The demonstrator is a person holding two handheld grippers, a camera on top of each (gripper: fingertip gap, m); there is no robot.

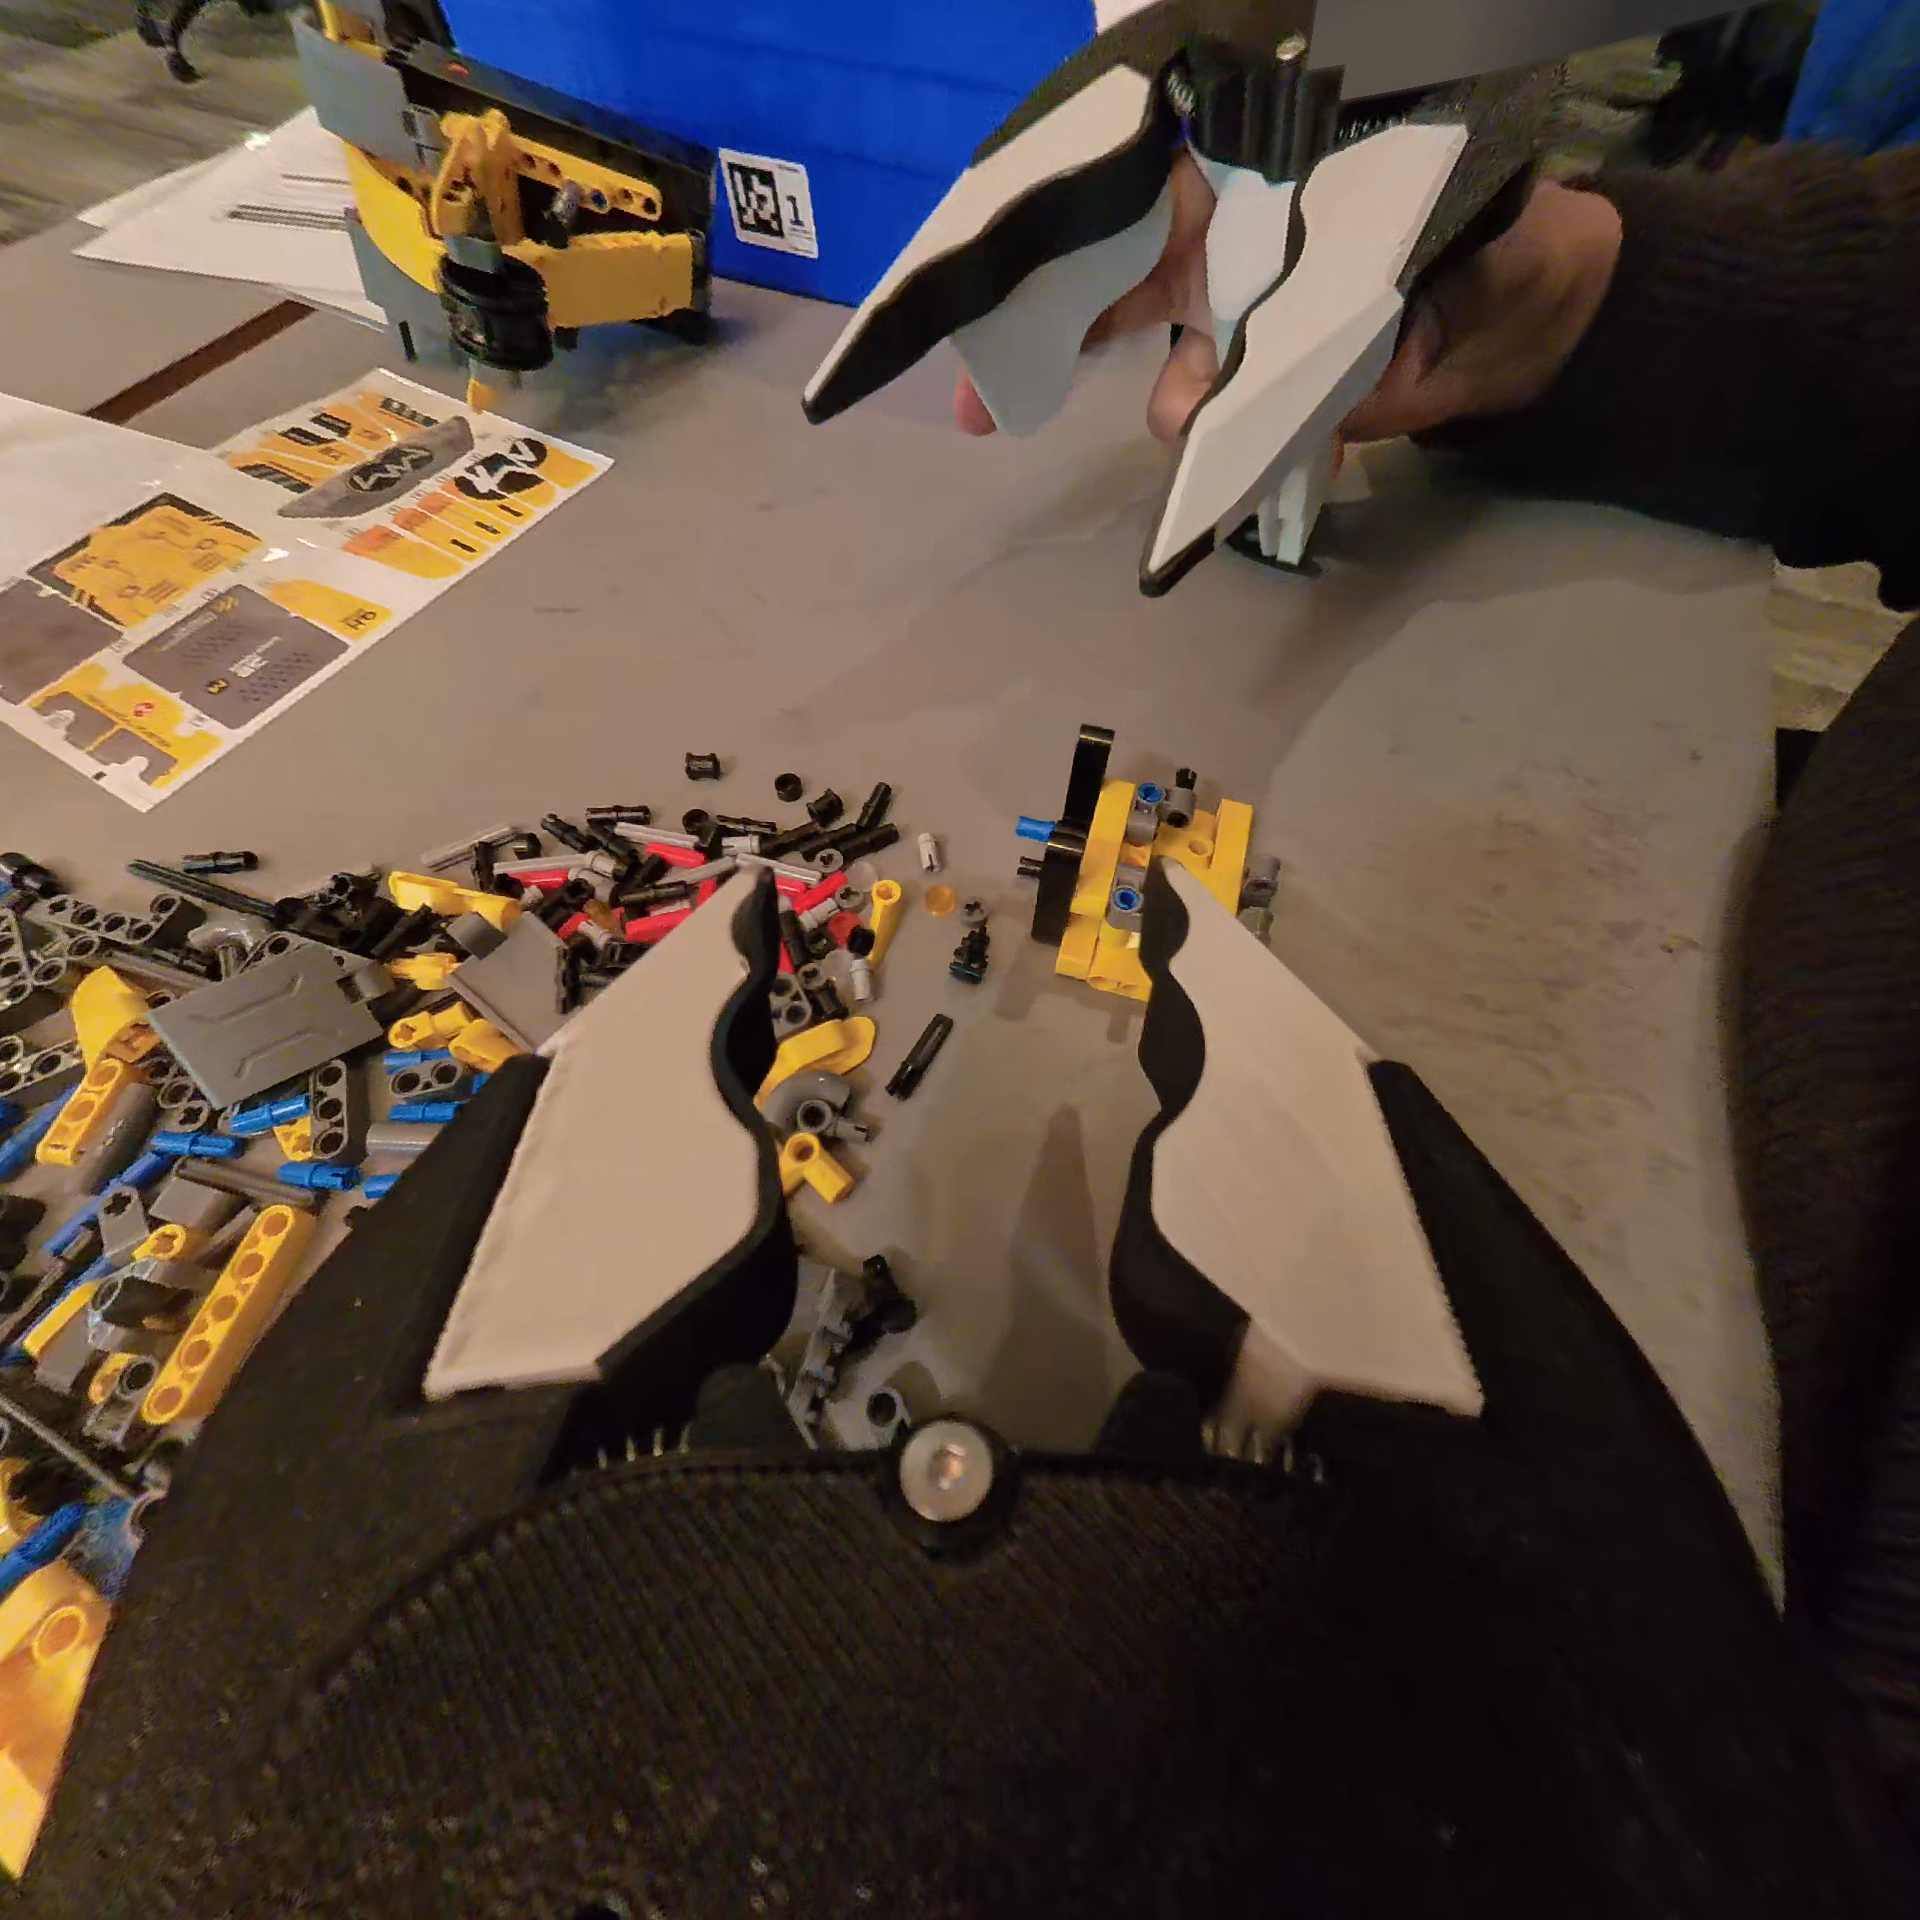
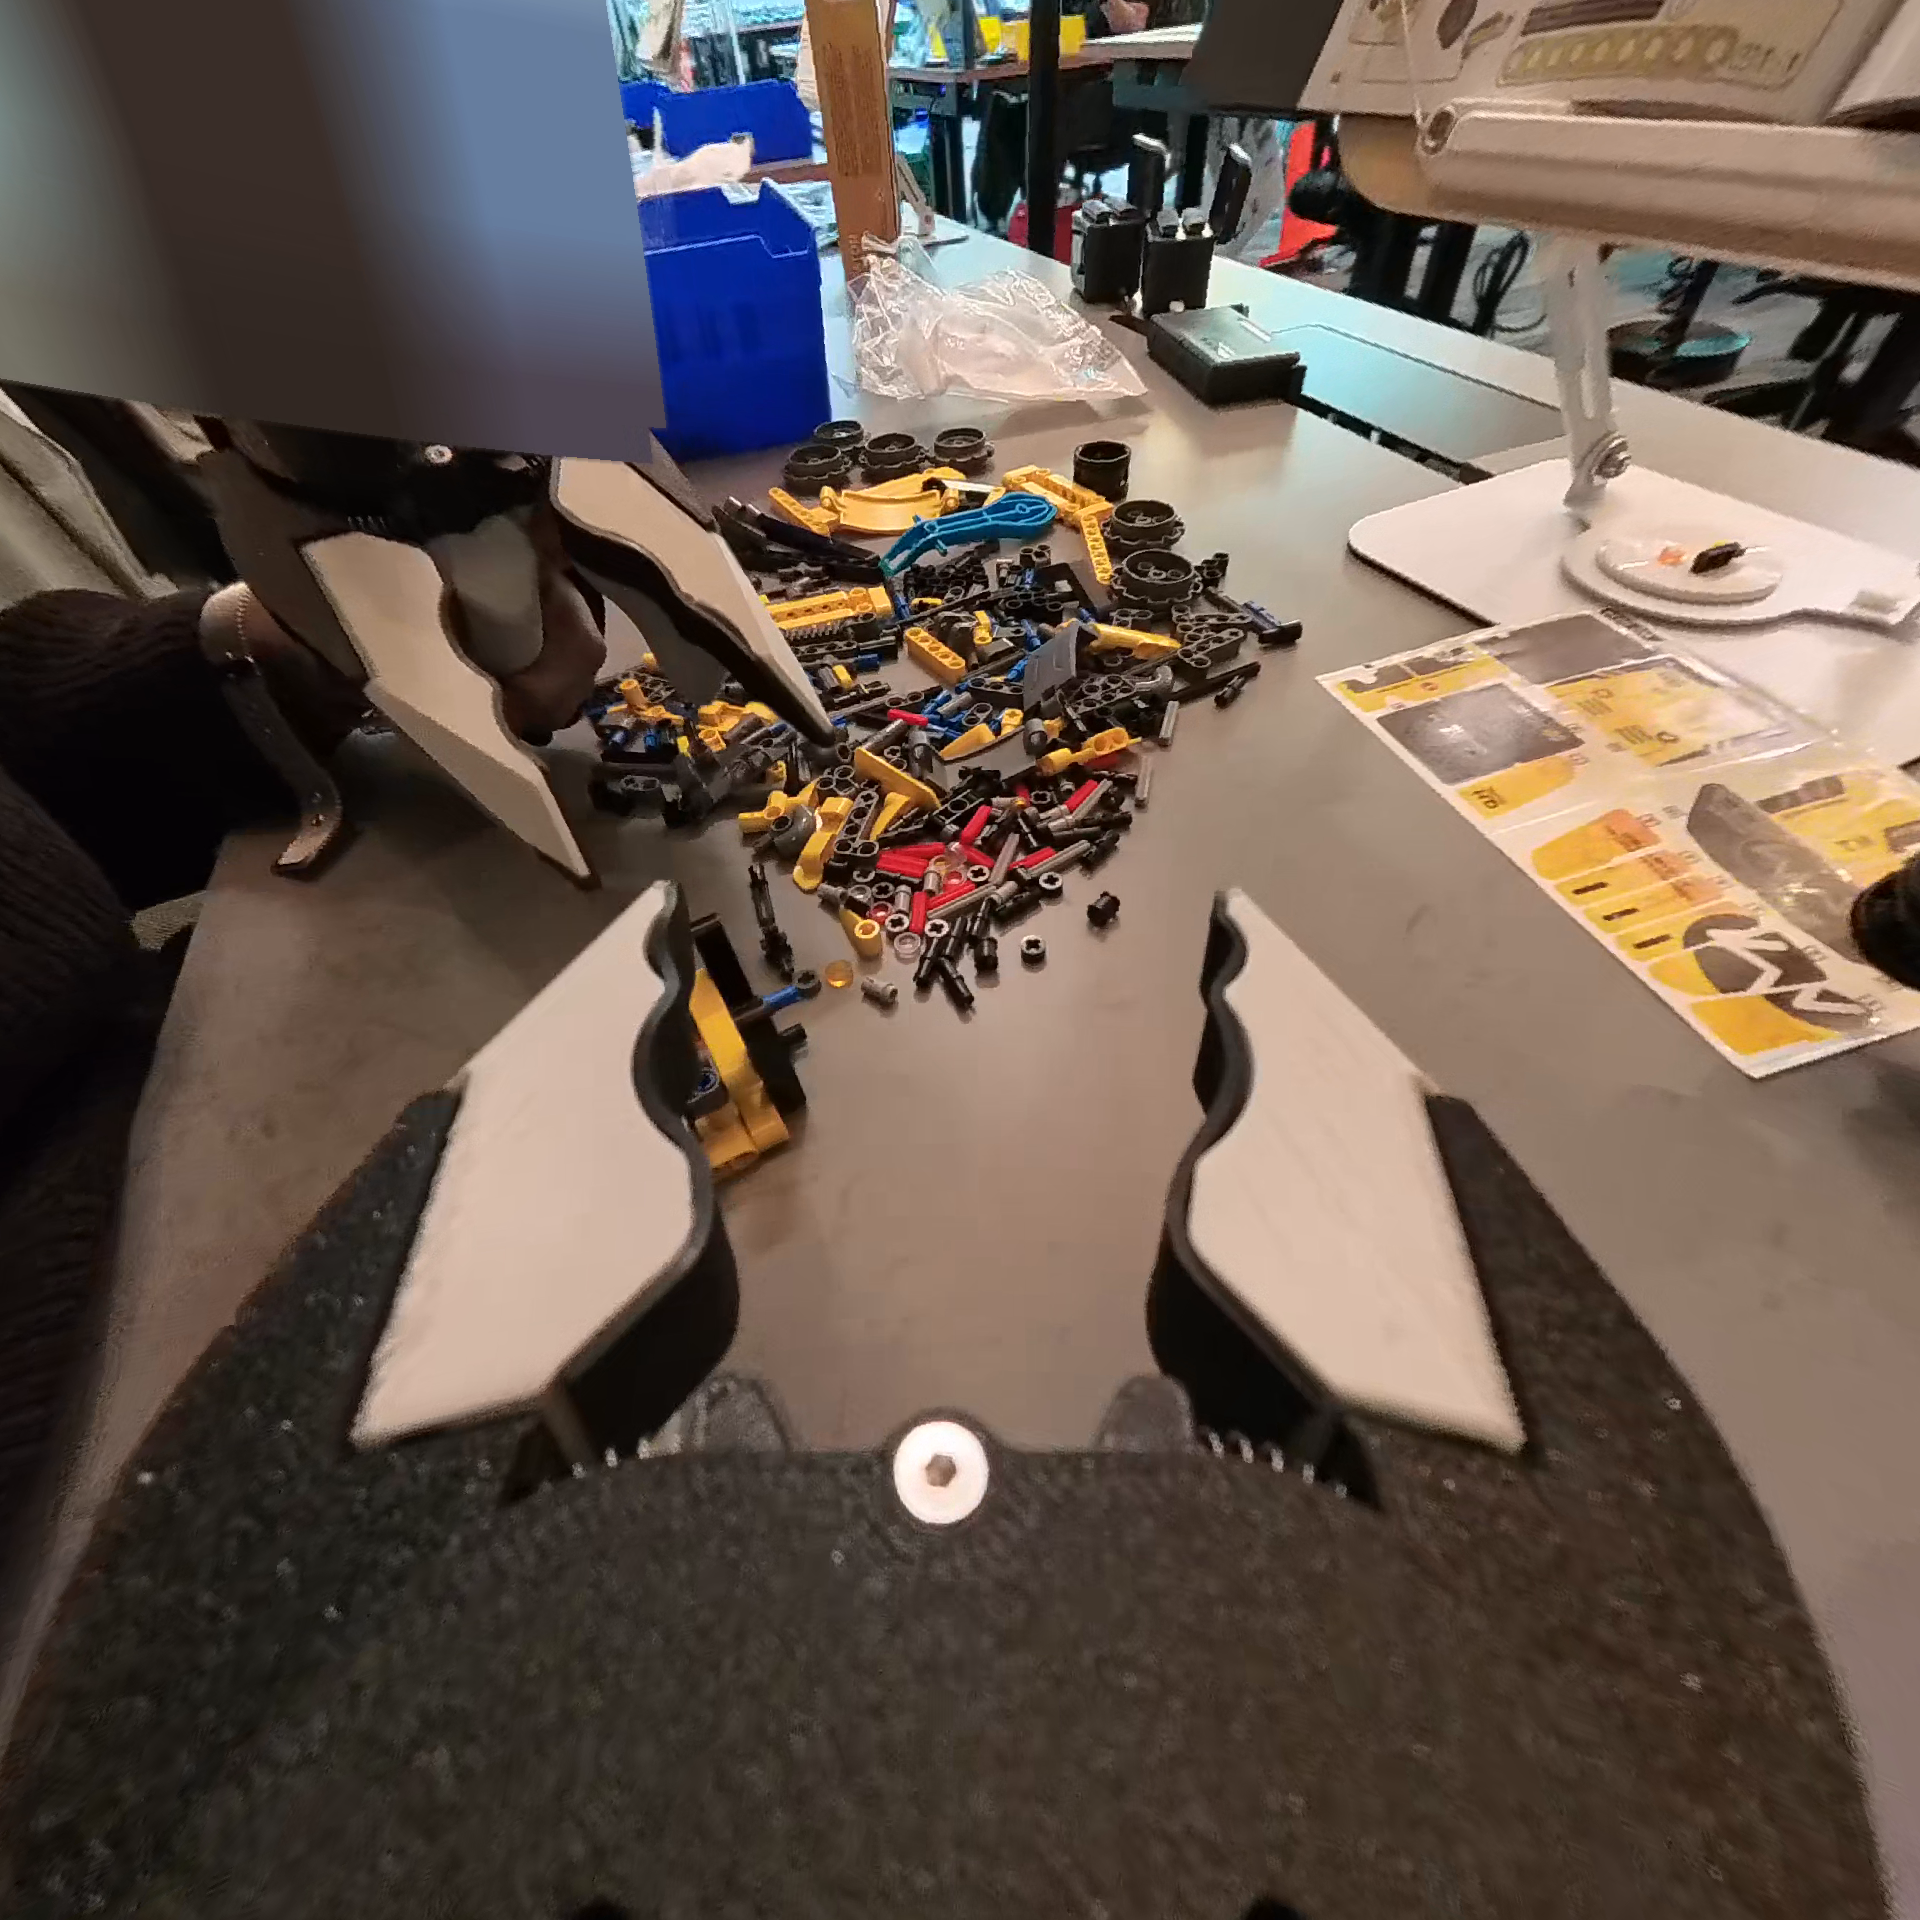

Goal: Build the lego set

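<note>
My left gripper (image 1: 961, 883) is open and empty, low over the grey table (image 1: 1455, 831). Its right fingertip lies over a small yellow-and-black brick assembly (image 1: 1107, 831). Its left fingertip is over the edge of a pile of loose bricks (image 1: 416, 1018), yellow, black, grey, blue and red. My right gripper (image 2: 945, 899) is open and empty. The same assembly (image 2: 738, 1101) sits just inside its left finger, with the pile (image 2: 987, 727) ahead. Each gripper shows in the other's view: the right (image 1: 987, 499), the left (image 2: 707, 805) over the pile.
A sticker sheet (image 1: 260, 582) (image 2: 1662, 831) lies beyond the pile. A partly built yellow model (image 1: 520, 239) and a blue bin (image 1: 831, 125) (image 2: 727, 312) stand at the back. A white stand base (image 2: 1507, 561), a clear plastic bag (image 2: 977, 332) and black boxes (image 2: 1216, 353) are farther off. The partly built yellow model (image 1: 520, 239) is about 15 cm from my right fingertips and 30 cm from my left.
</note>
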